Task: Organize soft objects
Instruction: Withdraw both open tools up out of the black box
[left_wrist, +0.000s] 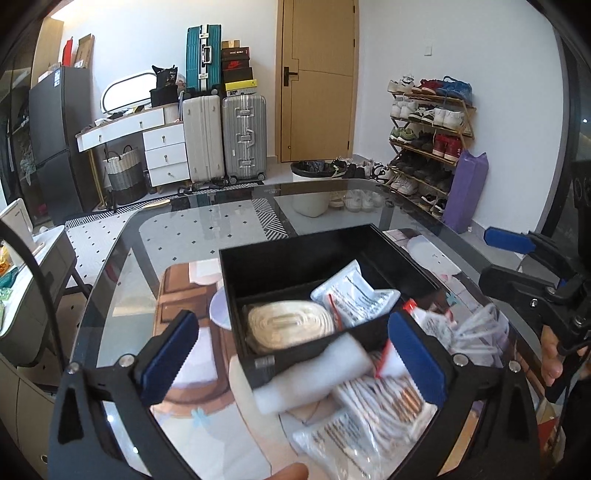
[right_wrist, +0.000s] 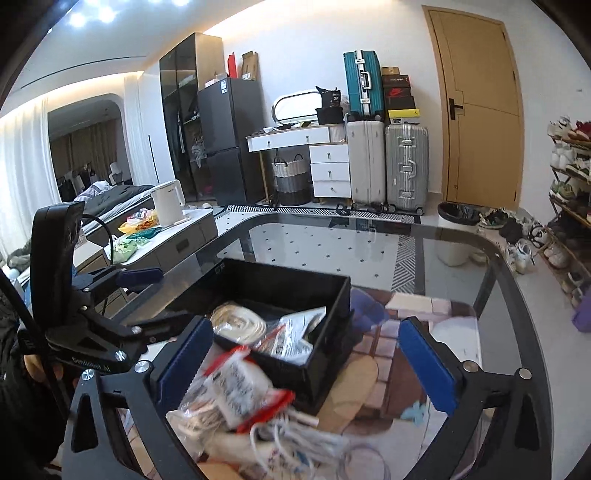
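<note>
Both grippers stand wide apart and hold nothing. The left gripper (left_wrist: 295, 354) hovers over the near edge of the black divided box (left_wrist: 306, 258); the right gripper (right_wrist: 306, 354) hovers over the loose pile just near of the same box.

**Location of items**
- In the box, near-left compartment: a coiled cream strap (left_wrist: 290, 325), lying flat.
- In the box, to its right: a sealed plastic pouch (left_wrist: 352, 295) with printed label, leaning across the divider.
- On the glass table (left_wrist: 166, 236), near side of the box: a white foam roll (left_wrist: 314, 373) touching the box wall, a striped packet (left_wrist: 384, 402), a further clear printed pouch (left_wrist: 336, 439), and a bundle of white cord (left_wrist: 476, 328) to the right.
- In the right wrist view, a red-trimmed bag (right_wrist: 240, 387) lies on top of the cord bundle.

**Handling properties (judged)**
- All items appear light and compliant; none appears fragile.
- Plastic pouches are probably slick and will buckle. Grip across the filled middle, not at the sealed edge.
- The foam roll compresses readily. Close across its short axis, near mid-length.
- The cord bundle may snag or shed loops. Take it at the densest part of the bunch, and lift clear before travel
</note>
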